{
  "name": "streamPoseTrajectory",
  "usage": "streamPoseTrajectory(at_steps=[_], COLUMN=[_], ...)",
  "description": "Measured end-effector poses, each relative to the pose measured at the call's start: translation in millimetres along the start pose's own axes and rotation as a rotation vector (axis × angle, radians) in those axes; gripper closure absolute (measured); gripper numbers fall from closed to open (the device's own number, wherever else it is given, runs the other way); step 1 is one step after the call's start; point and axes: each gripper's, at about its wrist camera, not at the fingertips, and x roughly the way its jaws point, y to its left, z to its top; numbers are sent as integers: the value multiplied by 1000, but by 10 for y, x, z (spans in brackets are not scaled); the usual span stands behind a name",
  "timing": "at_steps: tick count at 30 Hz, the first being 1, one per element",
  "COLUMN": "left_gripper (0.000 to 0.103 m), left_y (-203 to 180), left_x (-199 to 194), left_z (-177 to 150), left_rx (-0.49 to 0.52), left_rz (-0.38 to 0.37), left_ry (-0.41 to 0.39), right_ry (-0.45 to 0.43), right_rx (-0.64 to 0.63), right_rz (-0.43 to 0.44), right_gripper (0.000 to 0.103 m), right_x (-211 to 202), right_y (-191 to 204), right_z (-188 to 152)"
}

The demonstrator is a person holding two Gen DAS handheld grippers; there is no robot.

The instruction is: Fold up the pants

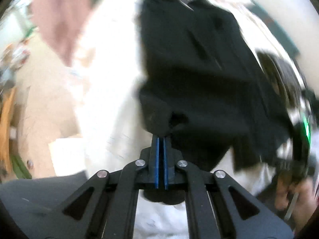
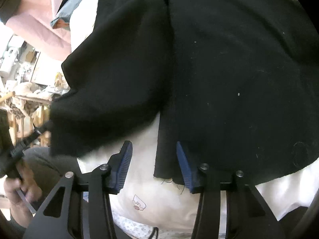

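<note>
Black pants (image 1: 199, 75) lie spread on a white bed sheet (image 1: 111, 83); this view is blurred. My left gripper (image 1: 161, 139) is shut, its blue pads pressed together with a bunched fold of the black cloth pinched at their tips. In the right wrist view the pants (image 2: 229, 69) fill most of the picture. My right gripper (image 2: 153, 144) stands open over the sheet (image 2: 139, 189). The frayed corner of a pant leg's hem (image 2: 165, 169) lies between its blue pads (image 2: 122, 167), which do not press on it.
Pink cloth (image 2: 39, 20) and a blue-grey pillow (image 2: 73, 6) lie at the far left of the bed. Beyond the bed's left side stands cluttered wooden furniture (image 2: 26, 99). A person's hand (image 2: 18, 185) holds the other gripper's handle at lower left.
</note>
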Motion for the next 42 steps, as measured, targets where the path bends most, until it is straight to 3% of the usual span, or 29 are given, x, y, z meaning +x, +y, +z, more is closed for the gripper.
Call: streamPoseTrajectory(at_steps=[4, 7, 11, 13, 15, 20, 24, 27, 32, 36, 39, 42], left_gripper=[101, 101, 101, 101, 101, 100, 100, 100, 100, 100, 100, 100], left_y=[282, 325, 265, 305, 363, 405, 417, 398, 379, 396, 392, 379], left_x=[243, 366, 371, 409, 475, 730, 785, 781, 783, 787, 796, 801], left_z=[148, 180, 230, 269, 351, 387, 365, 372, 370, 365, 363, 365], left_rx=[-91, -107, -79, -84, -110, -141, -171, -170, -161, -169, -171, -159], left_rz=[40, 60, 77, 86, 84, 82, 45, 33, 41, 50, 53, 60], left_ry=[56, 70, 58, 62, 64, 92, 110, 107, 107, 109, 109, 109], right_ry=[-11, -83, -123, -154, -148, -24, 1, -4, 24, 24, 41, 59], right_rx=[-34, -85, -45, -39, -27, -89, -62, -3, -63, -138, -309, -458], right_rz=[-25, -88, 5, 2, -8, -80, -16, 53, 83, 21, -93, -143], right_gripper=[56, 55, 54, 54, 54, 53, 37, 37, 37, 37, 37, 37], right_x=[83, 117, 152, 146, 212, 556, 390, 217, 149, 207, 335, 493], right_y=[141, 246, 271, 373, 478, 759, 564, 385, 302, 284, 424, 620], right_z=[143, 380, 755, 997, 1240, 1703, 1614, 1487, 1119, 959, 880, 845])
